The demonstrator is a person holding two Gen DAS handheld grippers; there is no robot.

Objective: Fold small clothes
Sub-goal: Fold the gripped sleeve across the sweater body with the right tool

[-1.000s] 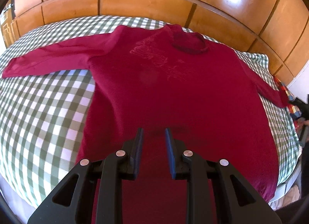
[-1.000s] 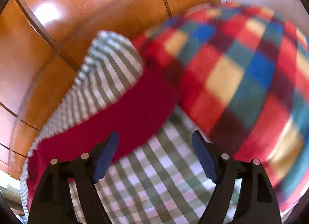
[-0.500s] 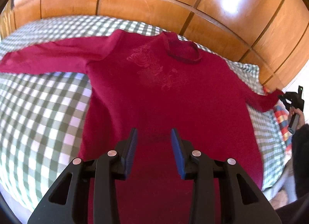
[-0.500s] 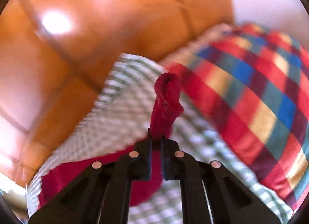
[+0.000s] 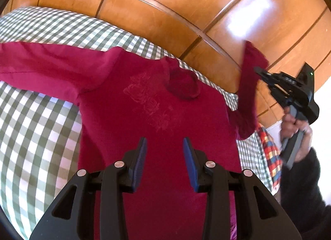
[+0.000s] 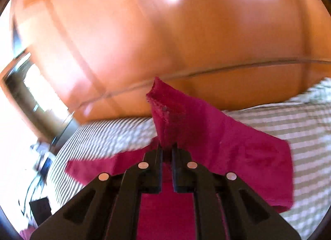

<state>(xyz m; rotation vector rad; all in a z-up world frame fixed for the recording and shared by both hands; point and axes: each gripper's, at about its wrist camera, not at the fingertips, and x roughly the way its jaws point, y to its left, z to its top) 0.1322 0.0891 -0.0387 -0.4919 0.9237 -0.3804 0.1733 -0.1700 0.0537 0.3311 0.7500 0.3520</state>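
Observation:
A dark red long-sleeved sweater lies face up on a green-and-white checked bed cover, its left sleeve stretched out flat. Over the sweater's lower body my left gripper stands open, with nothing between its blue pads. My right gripper is shut on the cuff end of the right sleeve, which stands up beyond the jaws. In the left wrist view that sleeve hangs lifted off the bed from the right gripper, held in a person's hand.
A glossy wooden headboard runs along the far side of the bed. A bright multicoloured plaid blanket lies at the bed's right edge. In the right wrist view a window and dark clutter show blurred at the left.
The right gripper closed on the right sleeve's cuff and swung it up off the bed, toward the sweater's body. The left gripper's jaws widened slightly and it drew closer to the sweater's chest.

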